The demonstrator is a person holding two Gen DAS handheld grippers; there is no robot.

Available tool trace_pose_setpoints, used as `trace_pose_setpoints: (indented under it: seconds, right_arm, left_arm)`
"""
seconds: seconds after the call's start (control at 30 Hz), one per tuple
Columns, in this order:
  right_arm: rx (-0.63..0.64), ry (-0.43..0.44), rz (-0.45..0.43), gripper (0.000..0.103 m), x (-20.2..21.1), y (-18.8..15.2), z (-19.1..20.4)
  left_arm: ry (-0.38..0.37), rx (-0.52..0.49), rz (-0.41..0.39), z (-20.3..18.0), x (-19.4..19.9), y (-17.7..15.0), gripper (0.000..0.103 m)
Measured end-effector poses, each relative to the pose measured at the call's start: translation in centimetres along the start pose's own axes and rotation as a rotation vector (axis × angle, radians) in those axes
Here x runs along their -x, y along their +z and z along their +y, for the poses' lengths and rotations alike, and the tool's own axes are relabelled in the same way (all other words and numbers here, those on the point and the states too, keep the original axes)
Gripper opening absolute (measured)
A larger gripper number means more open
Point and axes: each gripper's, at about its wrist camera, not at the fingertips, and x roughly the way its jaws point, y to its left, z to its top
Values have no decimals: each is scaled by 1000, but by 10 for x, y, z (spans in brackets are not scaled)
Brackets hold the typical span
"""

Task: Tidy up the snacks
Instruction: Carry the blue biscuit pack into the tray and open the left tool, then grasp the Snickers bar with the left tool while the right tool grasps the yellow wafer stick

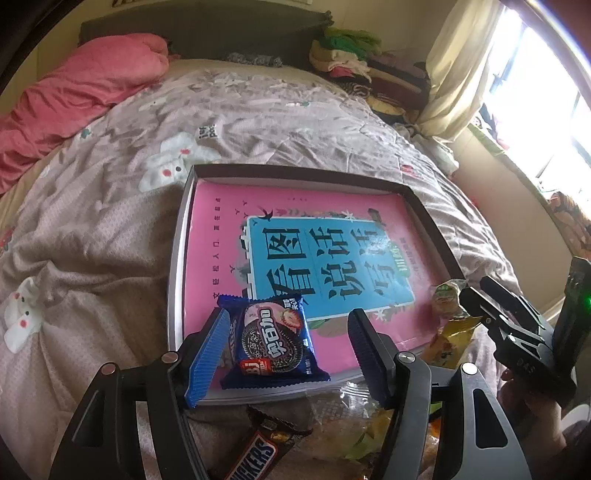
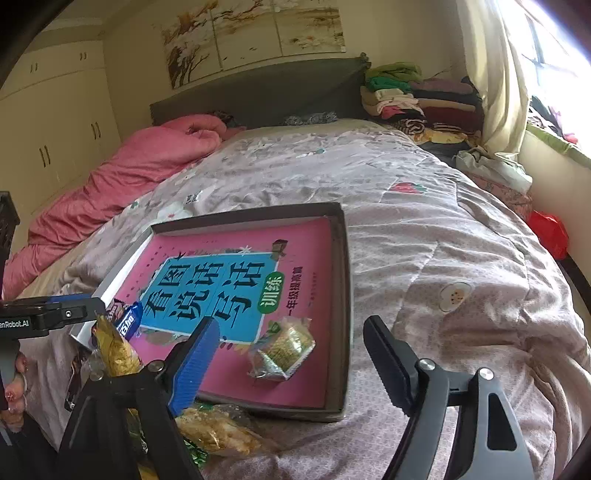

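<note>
Overhead, more or less: a shallow dark-walled tray (image 1: 424, 210) sits on a bed covered by a mauve patterned quilt (image 1: 110, 221), with a pink book (image 1: 221, 229) bearing a blue title panel lying flat inside as its floor. Left gripper (image 1: 288, 350) hovers at the tray's near edge, jaws wide, holding nothing; a blue Oreo packet (image 1: 275, 341) lies flat on the book's near-left corner between the two fingers, one blue ribbed pad (image 1: 207, 360) just beside its left side; contact cannot be told. Right gripper (image 2: 291, 360) hangs over the tray's near-right part, jaws wide and empty. Between and just beyond its fingers a small clear-wrapped green-label snack (image 2: 282, 350) rests on the book, near the right wall of the tray. Outside the tray, on the quilt by the near edge: a Snickers bar (image 1: 255, 454) partly under the left gripper, a clear bag of pale crisps (image 2: 221, 432), and a yellow crinkled packet (image 1: 448, 341) lying between the two grippers. Each wrist view catches the other gripper at its margin. Farther back: a pink duvet (image 2: 147, 162) bunched along the bed's left side, a dark headboard (image 2: 258, 92), a stack of folded clothes (image 2: 417, 99) at the head corner, a cream curtain (image 2: 498, 81) beside a bright window, pale wardrobe doors (image 2: 48, 122), and a tree painting (image 2: 255, 33) above the headboard.
</note>
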Motion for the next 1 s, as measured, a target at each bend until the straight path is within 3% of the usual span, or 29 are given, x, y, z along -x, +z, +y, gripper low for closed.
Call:
trace_pose_setpoints:
  seconds: [0.37, 0.43, 1.0]
  right_arm:
    - [-22, -13, -61, 87, 18, 5, -6]
    - [-32, -7, -84, 89, 24, 7, -8]
    - [-40, 3, -130, 92, 52, 0, -5]
  left_arm:
    - [4, -10, -37, 1, 20, -1, 69]
    - [4, -14, -50, 3, 27, -2, 78]
    - [51, -36, -67, 15, 55, -18, 78]
